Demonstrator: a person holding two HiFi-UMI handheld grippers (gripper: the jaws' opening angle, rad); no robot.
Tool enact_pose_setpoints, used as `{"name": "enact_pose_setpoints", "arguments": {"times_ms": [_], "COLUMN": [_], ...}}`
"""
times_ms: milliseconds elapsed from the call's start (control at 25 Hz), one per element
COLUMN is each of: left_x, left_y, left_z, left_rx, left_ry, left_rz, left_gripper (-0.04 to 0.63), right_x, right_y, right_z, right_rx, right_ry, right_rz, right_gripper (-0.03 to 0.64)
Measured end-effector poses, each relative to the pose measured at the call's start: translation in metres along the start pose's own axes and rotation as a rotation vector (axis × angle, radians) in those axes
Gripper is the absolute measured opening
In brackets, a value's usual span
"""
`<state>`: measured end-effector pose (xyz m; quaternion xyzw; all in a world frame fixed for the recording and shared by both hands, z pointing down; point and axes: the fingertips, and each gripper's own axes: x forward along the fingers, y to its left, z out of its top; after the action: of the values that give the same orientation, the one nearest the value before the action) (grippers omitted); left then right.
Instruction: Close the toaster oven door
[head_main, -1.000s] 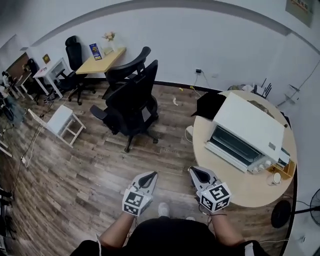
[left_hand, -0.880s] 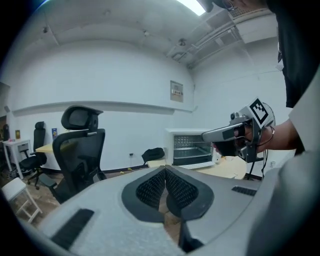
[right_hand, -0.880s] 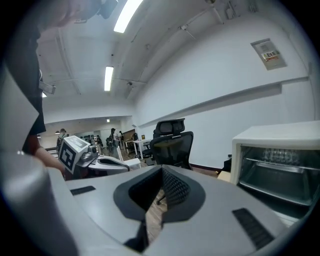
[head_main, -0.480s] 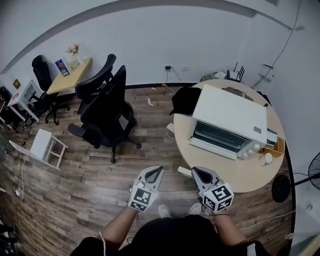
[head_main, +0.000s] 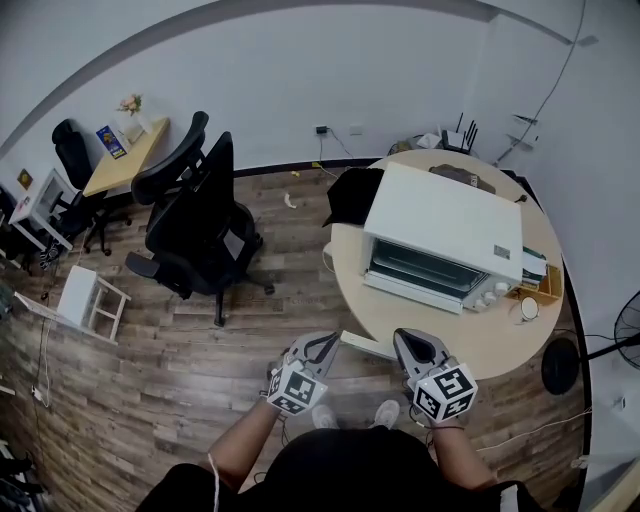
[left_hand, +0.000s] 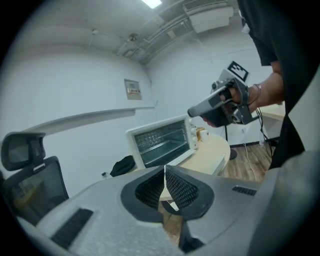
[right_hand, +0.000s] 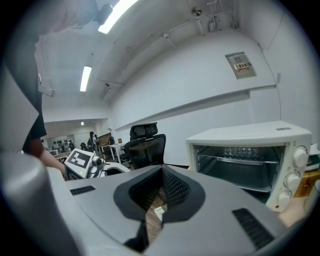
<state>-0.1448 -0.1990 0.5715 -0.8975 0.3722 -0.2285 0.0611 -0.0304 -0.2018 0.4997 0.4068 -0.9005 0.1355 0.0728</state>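
- The toaster oven (head_main: 450, 215) sits on the round table (head_main: 500, 350), its open front facing the person. The right gripper view shows straight into the cavity and its racks.
- Its door (head_main: 410, 292) appears folded down from a bottom hinge. The long edge runs across the oven's front, and the free edge is on the person's side.
- Both grippers hang off the table's near rim, well short of the door.
- The left gripper (head_main: 325, 340) is clenched on nothing.
- The right gripper (head_main: 405, 340) also looks closed and empty.
- The door lies ahead and slightly right of the right gripper, which is the nearer one. The likely move is a forward reach under the free edge, then a lift.
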Motion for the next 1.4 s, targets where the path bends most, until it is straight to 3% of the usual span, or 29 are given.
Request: {"name": "enact_pose_setpoints", "arguments": {"times_ms": [280,400,640,760,920,1200,1400], "left_x": [0.030,0.041,0.055,0.063,0.076,0.079,0.080], "left_y": [-0.031,-0.043,-0.050,-0.047,-0.041,-0.042,-0.043], "left_z": [-0.029,-0.045,-0.077,-0.090,-0.106,-0.113,-0.115], "left_rx": [0.331,0.447,0.751,0.867,0.936,0.977,0.967], "left_ry": [0.158,0.226,0.360,0.417,0.477,0.465,0.471], "left_rz": [-0.069,-0.105,-0.135,-0.131,-0.122,-0.115,-0.116], "left_gripper": [0.019,0.113,0.132,0.132,0.150,0.155,0.152], "right_x": [-0.005,-0.008,-0.009,-0.011,-0.017,-0.021,-0.013], "right_y": [-0.007,-0.013,-0.019,-0.021,-0.026,-0.040,-0.032], "right_z": [0.003,0.003,-0.001,-0.008,-0.016,-0.016,-0.010], "right_rx": [0.034,0.039,0.050,0.060,0.069,0.072,0.066], "right_ry": [-0.050,-0.058,-0.049,-0.034,-0.014,-0.013,-0.021], "right_rz": [0.045,0.049,0.037,0.030,0.020,0.004,0.034], "right_gripper": [-0.006,-0.006,-0.006,-0.006,-0.006,-0.006,-0.006]}}
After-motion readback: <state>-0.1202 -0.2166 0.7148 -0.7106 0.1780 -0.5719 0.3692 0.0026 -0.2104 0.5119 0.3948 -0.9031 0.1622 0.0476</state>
